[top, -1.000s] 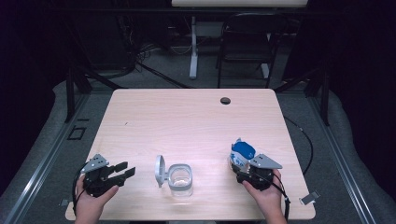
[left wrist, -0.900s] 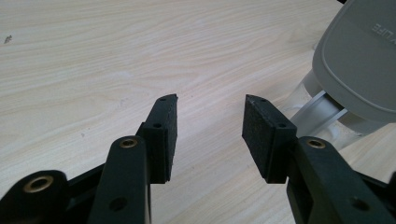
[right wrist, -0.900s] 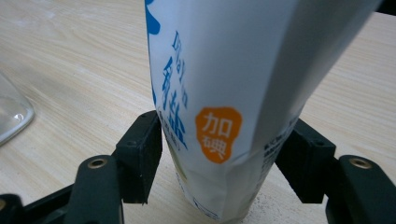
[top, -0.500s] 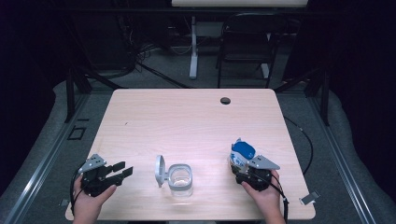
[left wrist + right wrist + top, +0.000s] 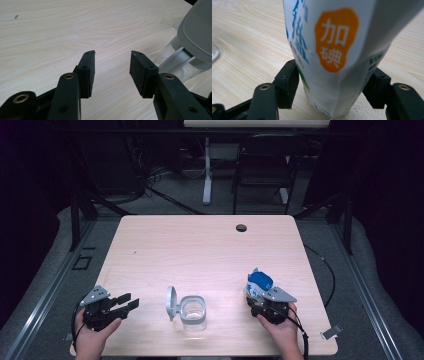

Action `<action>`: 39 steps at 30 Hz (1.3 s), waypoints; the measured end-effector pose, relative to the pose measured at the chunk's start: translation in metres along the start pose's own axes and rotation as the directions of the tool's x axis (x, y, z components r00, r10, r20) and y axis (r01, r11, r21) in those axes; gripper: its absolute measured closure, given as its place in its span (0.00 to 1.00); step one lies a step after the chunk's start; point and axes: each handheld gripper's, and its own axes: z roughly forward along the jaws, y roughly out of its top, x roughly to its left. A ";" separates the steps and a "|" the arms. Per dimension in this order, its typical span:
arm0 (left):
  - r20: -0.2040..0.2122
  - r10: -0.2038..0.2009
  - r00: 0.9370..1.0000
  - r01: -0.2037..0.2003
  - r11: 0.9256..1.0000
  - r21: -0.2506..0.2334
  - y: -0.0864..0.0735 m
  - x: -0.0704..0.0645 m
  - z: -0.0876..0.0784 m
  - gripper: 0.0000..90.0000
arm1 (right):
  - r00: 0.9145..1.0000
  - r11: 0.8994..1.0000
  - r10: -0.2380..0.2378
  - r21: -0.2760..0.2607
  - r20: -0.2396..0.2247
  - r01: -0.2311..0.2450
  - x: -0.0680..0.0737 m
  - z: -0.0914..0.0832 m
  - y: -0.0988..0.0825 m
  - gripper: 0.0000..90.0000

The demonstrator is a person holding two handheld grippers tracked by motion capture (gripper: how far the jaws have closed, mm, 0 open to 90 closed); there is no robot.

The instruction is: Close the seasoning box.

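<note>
At the lower right of the high view your right gripper clasps the white and blue packet upright on the table, while your left gripper gapes empty at lower left beside the clear jar.

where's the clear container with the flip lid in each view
High view: clear container at bottom centre, grey lid open on its left.
Left gripper view: at the right edge, lid above.
Right gripper view: a clear sliver, likely its edge, far left.
Shared landmark: the wooden table.
</note>
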 end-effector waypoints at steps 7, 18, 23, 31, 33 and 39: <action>-0.005 -0.020 1.000 0.020 1.000 -0.016 -0.001 0.003 -0.001 0.62 | 1.000 1.000 -0.002 0.008 0.007 0.002 0.001 0.005 -0.004 0.41; -0.007 -0.021 1.000 0.021 1.000 -0.018 -0.001 0.005 0.000 0.62 | 1.000 1.000 0.008 0.007 0.018 -0.008 0.001 0.009 -0.005 0.41; -0.007 -0.023 1.000 0.023 1.000 -0.019 -0.001 0.005 0.000 0.62 | 1.000 1.000 0.009 0.002 0.029 -0.009 0.003 0.010 -0.006 0.41; -0.004 -0.017 1.000 0.017 1.000 -0.007 -0.001 0.005 -0.001 0.62 | 0.999 1.000 0.020 -0.020 0.046 -0.019 0.006 0.013 -0.007 0.41; -0.007 -0.020 1.000 0.020 1.000 -0.013 -0.001 0.004 0.000 0.62 | 0.999 1.000 0.019 -0.020 0.046 -0.018 0.006 0.013 -0.007 0.41; -0.004 -0.021 1.000 0.021 1.000 -0.009 -0.001 0.004 -0.001 0.62 | 0.999 1.000 0.000 -0.019 0.050 0.001 0.007 0.014 -0.007 0.42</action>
